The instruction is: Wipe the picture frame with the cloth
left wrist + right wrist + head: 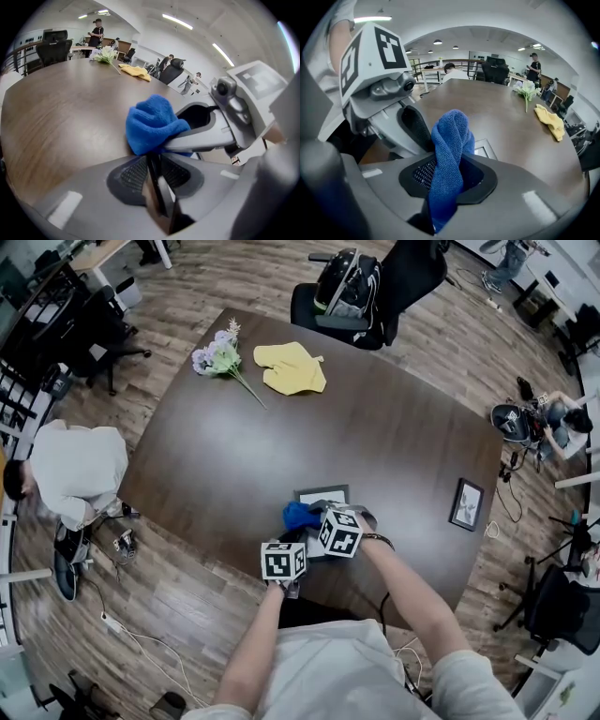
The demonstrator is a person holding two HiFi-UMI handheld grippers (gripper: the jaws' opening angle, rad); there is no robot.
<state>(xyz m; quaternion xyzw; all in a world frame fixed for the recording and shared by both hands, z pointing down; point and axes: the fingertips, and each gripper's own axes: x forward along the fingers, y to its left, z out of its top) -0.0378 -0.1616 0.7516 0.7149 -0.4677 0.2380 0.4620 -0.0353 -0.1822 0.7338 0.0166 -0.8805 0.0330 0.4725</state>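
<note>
The picture frame (323, 494) lies near the table's front edge, dark-rimmed with a pale face. My left gripper (298, 542) is shut on its near edge; in the left gripper view the frame (162, 199) shows as a thin dark plate pinched edge-on between the pads (133, 174). My right gripper (323, 518) is shut on a blue cloth (300, 515), which bunches up out of the jaws (449, 143) just over the frame's corner (486, 151). In the left gripper view the cloth (152, 123) sits right ahead of my left gripper (153, 161), against the right gripper's finger (206, 137).
A second small picture frame (467, 503) lies at the table's right edge. A yellow cloth (291, 367) and a bunch of flowers (220, 357) lie at the far side. Office chairs (361, 292) and a seated person (70, 470) surround the brown table (375, 427).
</note>
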